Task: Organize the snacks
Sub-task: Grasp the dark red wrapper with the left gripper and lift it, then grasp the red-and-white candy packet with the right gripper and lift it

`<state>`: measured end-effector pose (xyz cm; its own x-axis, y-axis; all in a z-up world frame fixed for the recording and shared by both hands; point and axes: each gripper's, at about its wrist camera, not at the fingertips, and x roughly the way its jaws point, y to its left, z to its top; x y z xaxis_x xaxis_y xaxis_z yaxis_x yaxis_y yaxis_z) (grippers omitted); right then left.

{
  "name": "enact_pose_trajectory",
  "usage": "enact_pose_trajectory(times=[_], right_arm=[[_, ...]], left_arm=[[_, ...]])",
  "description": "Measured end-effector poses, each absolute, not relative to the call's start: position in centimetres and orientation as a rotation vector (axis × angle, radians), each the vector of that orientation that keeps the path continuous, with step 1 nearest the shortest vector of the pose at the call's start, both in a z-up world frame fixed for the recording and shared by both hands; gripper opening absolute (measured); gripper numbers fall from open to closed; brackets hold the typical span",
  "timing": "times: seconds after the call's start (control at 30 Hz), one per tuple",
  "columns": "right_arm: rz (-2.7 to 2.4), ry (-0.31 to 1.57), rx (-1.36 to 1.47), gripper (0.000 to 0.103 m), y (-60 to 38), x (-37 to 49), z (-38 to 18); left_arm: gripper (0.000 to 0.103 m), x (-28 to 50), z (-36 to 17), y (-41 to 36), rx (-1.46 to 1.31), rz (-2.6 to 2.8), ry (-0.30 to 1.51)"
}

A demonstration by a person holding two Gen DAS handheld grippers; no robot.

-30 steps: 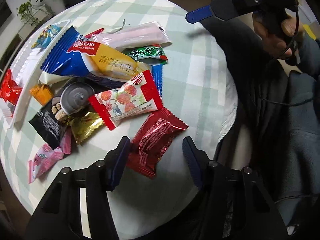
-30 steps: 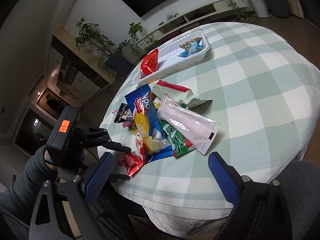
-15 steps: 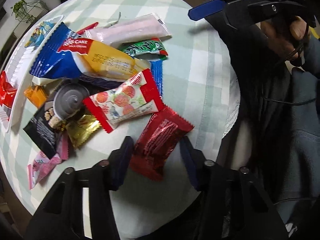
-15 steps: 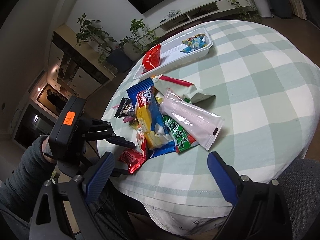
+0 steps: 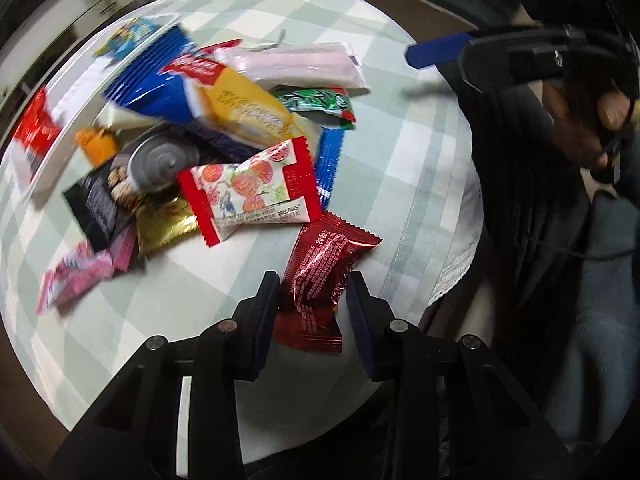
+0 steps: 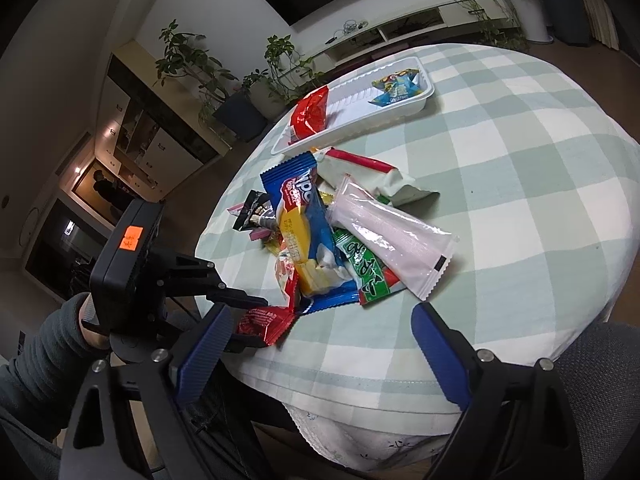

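My left gripper (image 5: 314,286) has closed on a dark red foil snack packet (image 5: 322,276) at the near edge of the table; both pads press its sides. The packet also shows in the right wrist view (image 6: 262,322), between the left gripper's fingers (image 6: 240,300). A pile of snacks lies beyond it: a red-and-white fruit packet (image 5: 252,192), a blue-and-yellow cake bag (image 5: 200,92), a pale pink long packet (image 5: 296,66) and a green packet (image 5: 320,102). My right gripper (image 6: 320,344) is open and empty, held off the table's near edge.
A white tray (image 6: 424,102) at the far side holds a red packet (image 6: 310,114) and a blue packet (image 6: 396,88). The round table has a green checked cloth (image 6: 520,184). Small gold (image 5: 164,224), black (image 5: 100,204) and pink (image 5: 72,276) packets lie at the pile's left.
My left gripper moved forward around the dark red packet and its fingers closed in onto its sides. The right gripper stayed open and shifted only slightly.
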<state>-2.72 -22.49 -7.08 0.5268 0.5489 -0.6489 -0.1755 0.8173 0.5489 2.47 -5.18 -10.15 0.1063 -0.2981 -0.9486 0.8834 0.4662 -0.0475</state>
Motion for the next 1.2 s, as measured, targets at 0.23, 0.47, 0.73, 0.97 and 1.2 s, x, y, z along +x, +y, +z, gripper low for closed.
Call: enact_pose_trajectory(times=[0.23, 0.47, 0.73, 0.97, 1.2], right_arm=[[0.459, 0.923, 0.4, 0.09, -21.5, -2.7, -7.0], [0.479, 0.942, 0.329, 0.085, -19.9, -2.4, -7.2], [0.491, 0.946, 0.303, 0.085, -18.9, -2.4, -7.2], [0.496, 0.941, 0.295, 0.084, -18.7, -2.4, -6.9], [0.517, 0.943, 0.237, 0.076, -17.4, -2.5, -6.5]], left_arm=[[0.028, 1.1, -9.8, -3.0, 0.493, -0.9, 1.155], [0.028, 1.3, -10.4, -2.4, 0.481, -0.839, 1.164], [0.057, 2.2, -10.9, -3.1, 0.55, -0.784, 1.182], [0.023, 0.9, -10.7, -4.3, 0.58, -0.814, 1.192], [0.021, 0.6, -10.2, -2.5, 0.476, -0.783, 1.189]])
